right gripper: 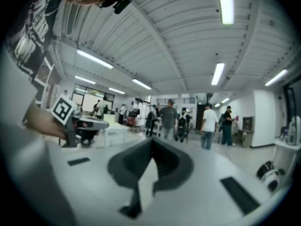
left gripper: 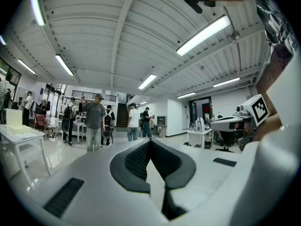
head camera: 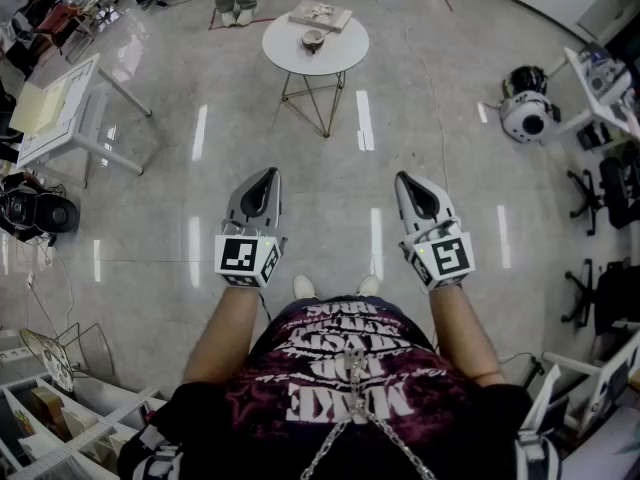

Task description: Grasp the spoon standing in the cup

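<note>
A small cup (head camera: 313, 40) stands on a round white table (head camera: 345, 56) far ahead in the head view; at this distance I cannot make out a spoon in it. My left gripper (head camera: 268, 176) and right gripper (head camera: 404, 179) are held side by side above the floor, well short of the table. Both point forward and hold nothing. In the left gripper view the jaws (left gripper: 150, 141) are closed tip to tip, and in the right gripper view the jaws (right gripper: 152, 151) are closed too. Neither gripper view shows the cup or the table.
A flat book-like thing (head camera: 321, 15) lies on the round table behind the cup. A white desk (head camera: 60, 108) and a black device (head camera: 40, 213) stand at the left. A white and black machine (head camera: 527, 116) and office chairs (head camera: 610, 193) are at the right. Several people (left gripper: 96, 119) stand far off.
</note>
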The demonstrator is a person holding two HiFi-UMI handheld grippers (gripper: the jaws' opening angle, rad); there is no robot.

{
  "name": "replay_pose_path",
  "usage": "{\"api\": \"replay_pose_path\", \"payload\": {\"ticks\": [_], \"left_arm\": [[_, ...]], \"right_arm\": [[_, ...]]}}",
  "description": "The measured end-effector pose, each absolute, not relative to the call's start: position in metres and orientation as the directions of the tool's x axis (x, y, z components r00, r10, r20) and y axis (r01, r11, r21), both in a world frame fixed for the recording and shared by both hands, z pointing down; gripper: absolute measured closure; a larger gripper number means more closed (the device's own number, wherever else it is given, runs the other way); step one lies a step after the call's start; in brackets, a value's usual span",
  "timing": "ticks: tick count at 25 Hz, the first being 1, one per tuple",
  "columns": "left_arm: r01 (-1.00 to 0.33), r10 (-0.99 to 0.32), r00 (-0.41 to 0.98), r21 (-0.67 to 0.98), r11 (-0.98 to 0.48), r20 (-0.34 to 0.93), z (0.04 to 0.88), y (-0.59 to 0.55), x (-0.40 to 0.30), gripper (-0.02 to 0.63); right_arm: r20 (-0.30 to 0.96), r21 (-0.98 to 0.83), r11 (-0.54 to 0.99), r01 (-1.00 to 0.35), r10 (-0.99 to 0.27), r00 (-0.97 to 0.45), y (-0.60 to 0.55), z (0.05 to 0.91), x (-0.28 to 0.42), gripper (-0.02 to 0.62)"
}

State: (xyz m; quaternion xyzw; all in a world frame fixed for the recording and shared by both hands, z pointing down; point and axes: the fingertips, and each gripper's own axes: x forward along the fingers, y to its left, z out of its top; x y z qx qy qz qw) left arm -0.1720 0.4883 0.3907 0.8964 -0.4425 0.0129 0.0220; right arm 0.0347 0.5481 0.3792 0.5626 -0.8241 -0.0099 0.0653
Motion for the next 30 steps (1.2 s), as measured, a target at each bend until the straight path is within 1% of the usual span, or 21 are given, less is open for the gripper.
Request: {"api": "replay_pose_path", "payload": {"ticks": [5,9,15,18,22,25,30], "left_arm": [[-0.783,-0.782,0.622,0.031,-0.622,0.042,0.390,0.487,-0.182,0.581],[-0.774,-0.774,0.633,0.039,-0.631,0.030,0.387,0.485,-0.196,0.581],[-0.751,-0.750,0.660,0.038,-0.659,0.042,0.395,0.482,-0.210,0.581],[-0.745,-0.743,0.667,0.048,-0.665,0.050,0.406,0.473,-0.215,0.581],[-0.740,-0.736,0.673,0.053,-0.671,0.072,0.419,0.466,-0.202,0.581],[-0.740,-0.735,0.673,0.050,-0.671,0.084,0.417,0.453,-0.186,0.581],[-0.750,-0.745,0.661,0.050,-0.659,0.091,0.416,0.422,-0.172,0.581]], "right_arm": [[0.088,0.060,0.373,-0.926,-0.926,-0.368,0.547,0.375,0.018,0.563],[0.077,0.032,0.352,-0.936,-0.934,-0.348,0.547,0.372,0.008,0.561],[0.074,0.025,0.325,-0.945,-0.944,-0.323,0.549,0.374,-0.013,0.561],[0.093,0.034,0.318,-0.948,-0.945,-0.314,0.547,0.384,-0.020,0.561],[0.125,0.016,0.310,-0.951,-0.944,-0.306,0.544,0.397,-0.003,0.561],[0.123,0.001,0.311,-0.950,-0.943,-0.308,0.531,0.396,0.012,0.561],[0.122,-0.004,0.347,-0.938,-0.931,-0.345,0.494,0.398,0.018,0.561]]}}
